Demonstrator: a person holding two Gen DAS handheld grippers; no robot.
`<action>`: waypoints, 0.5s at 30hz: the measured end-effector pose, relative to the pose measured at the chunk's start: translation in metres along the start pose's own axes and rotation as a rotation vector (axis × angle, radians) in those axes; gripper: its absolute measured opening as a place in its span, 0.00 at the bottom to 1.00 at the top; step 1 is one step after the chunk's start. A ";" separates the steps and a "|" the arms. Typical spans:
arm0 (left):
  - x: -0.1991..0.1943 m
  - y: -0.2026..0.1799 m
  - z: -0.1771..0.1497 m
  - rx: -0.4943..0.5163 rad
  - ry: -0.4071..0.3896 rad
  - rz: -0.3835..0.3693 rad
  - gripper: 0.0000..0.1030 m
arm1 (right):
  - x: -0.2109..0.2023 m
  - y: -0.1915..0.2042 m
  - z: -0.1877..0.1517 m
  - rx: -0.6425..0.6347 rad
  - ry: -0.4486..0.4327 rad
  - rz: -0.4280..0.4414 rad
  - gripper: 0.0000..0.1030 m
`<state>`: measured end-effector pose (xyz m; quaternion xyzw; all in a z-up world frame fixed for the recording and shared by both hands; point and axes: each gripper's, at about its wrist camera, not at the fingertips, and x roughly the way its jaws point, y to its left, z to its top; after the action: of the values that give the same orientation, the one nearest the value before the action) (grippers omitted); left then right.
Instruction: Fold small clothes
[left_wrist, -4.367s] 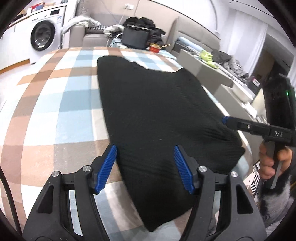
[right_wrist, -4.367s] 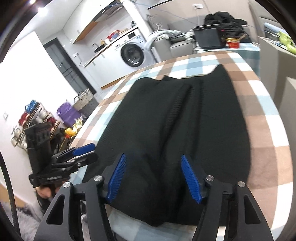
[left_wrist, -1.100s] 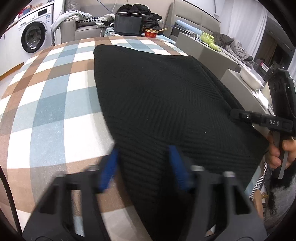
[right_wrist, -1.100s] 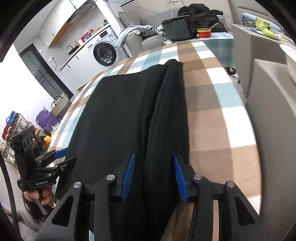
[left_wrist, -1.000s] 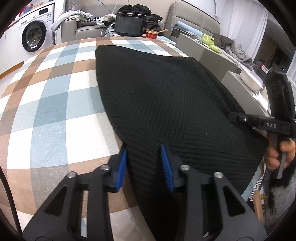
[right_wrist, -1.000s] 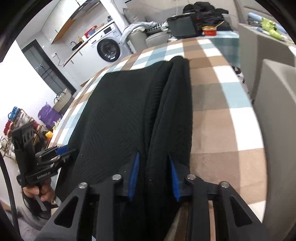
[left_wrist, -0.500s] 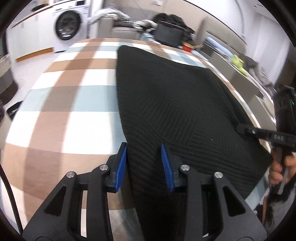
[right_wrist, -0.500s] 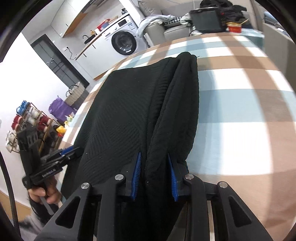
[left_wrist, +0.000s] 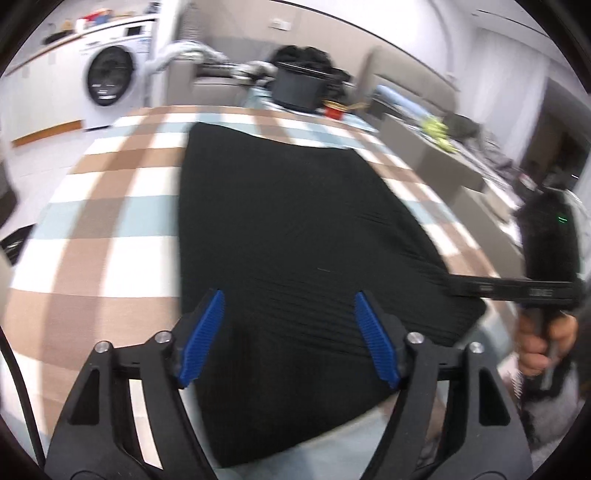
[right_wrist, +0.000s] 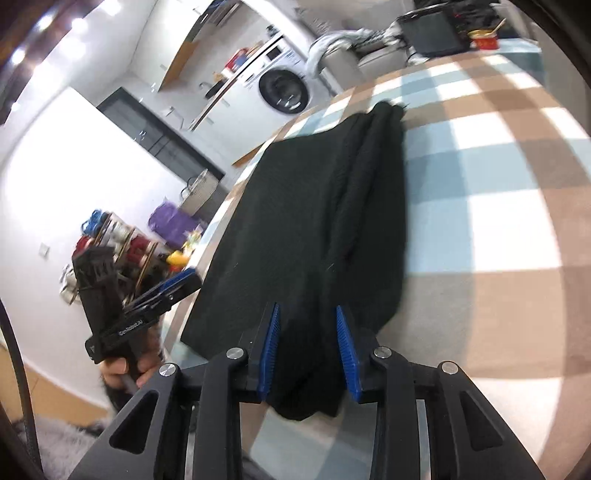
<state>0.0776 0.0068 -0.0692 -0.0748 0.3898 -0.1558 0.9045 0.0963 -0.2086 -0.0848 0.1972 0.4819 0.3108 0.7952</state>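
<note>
Black garment (left_wrist: 288, 236) lying flat on the checked cloth (left_wrist: 110, 221), its right edge doubled over. Left gripper (left_wrist: 290, 332): jaws have just been opening and now stand wide, clear of the near hem they pinched half a second ago. Right gripper (right_wrist: 306, 347): apparently still clamping the garment's folded edge, though blur obscures contact.

1. The black knit garment (left_wrist: 288, 236) is slipping under the left gripper (left_wrist: 288, 332), so its near hem is going unseen.
2. In the right wrist view the right gripper (right_wrist: 306, 347) is covering the fold between its jaws; whether the pads are pressing is unclear.
3. The washing machine (left_wrist: 107, 83) and sofa clutter are smearing into blur.
4. The person's hand (left_wrist: 543, 343) is getting cut off at the frame's edge.
</note>
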 end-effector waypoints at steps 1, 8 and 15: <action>0.004 -0.006 -0.001 0.014 0.011 -0.006 0.69 | 0.005 0.001 0.000 -0.010 0.017 -0.018 0.32; 0.024 -0.021 -0.013 0.042 0.072 0.005 0.70 | -0.003 0.018 0.001 -0.041 -0.006 0.017 0.15; 0.025 -0.019 -0.009 0.048 0.074 -0.014 0.70 | -0.005 0.001 -0.003 -0.029 0.052 -0.025 0.26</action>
<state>0.0827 -0.0199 -0.0871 -0.0500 0.4185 -0.1739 0.8900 0.0916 -0.2114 -0.0821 0.1714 0.5003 0.3128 0.7889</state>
